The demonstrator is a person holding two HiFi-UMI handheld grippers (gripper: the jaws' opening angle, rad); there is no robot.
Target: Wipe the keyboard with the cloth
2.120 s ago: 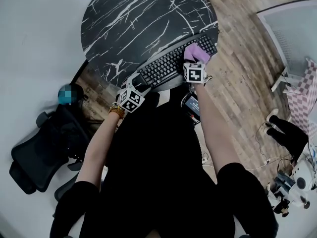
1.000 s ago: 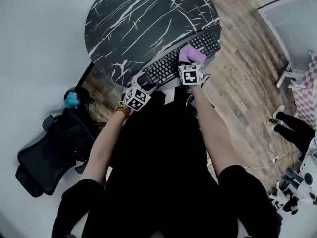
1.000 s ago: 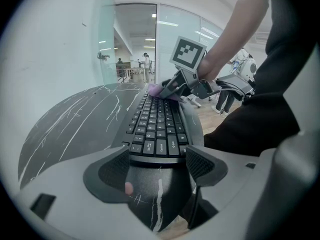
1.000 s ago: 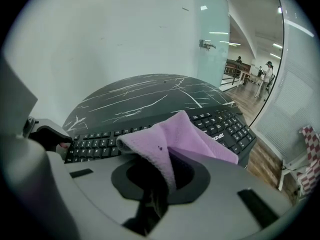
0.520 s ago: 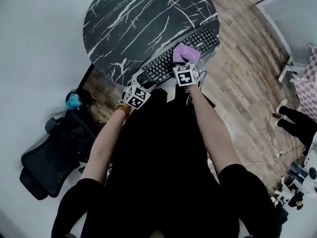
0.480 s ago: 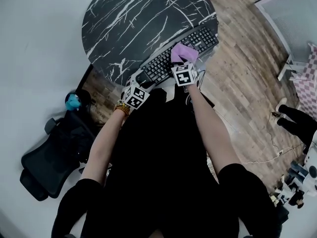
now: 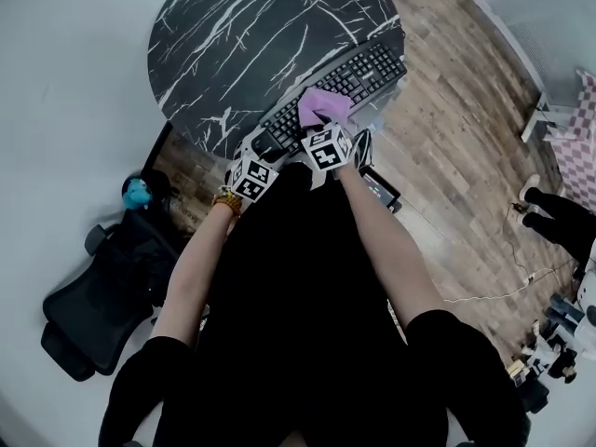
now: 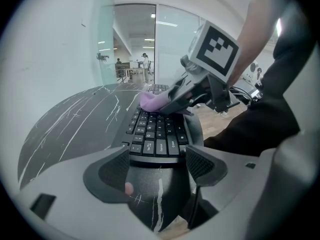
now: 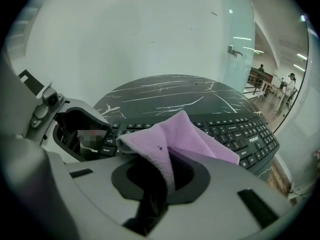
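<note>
A black keyboard [image 7: 358, 71] lies slantwise along the near edge of a round black marble table [image 7: 251, 26]. My right gripper [image 7: 321, 127] is shut on a folded lilac cloth [image 7: 322, 106] and presses it on the keys left of the keyboard's middle. In the right gripper view the cloth [image 9: 185, 134] drapes out of the jaws over the keyboard [image 9: 240, 131]. My left gripper [image 7: 258, 154] sits at the keyboard's left end, jaws open, nothing gripped. In the left gripper view the keyboard [image 8: 155, 134] starts just past the left gripper [image 8: 157, 161], and the cloth [image 8: 150, 100] shows farther along.
A black office chair [image 7: 93, 296] stands at the lower left by a blue object [image 7: 137, 194]. Wooden floor [image 7: 447, 128] lies right of the table, with a dark flat device [image 7: 382, 189], cables and a standing person's legs [image 7: 559, 226]. Glass walls rise behind the table.
My right gripper has dragged the cloth leftward along the keyboard, from near its right end toward the left gripper. The left gripper has stayed at the keyboard's left end.
</note>
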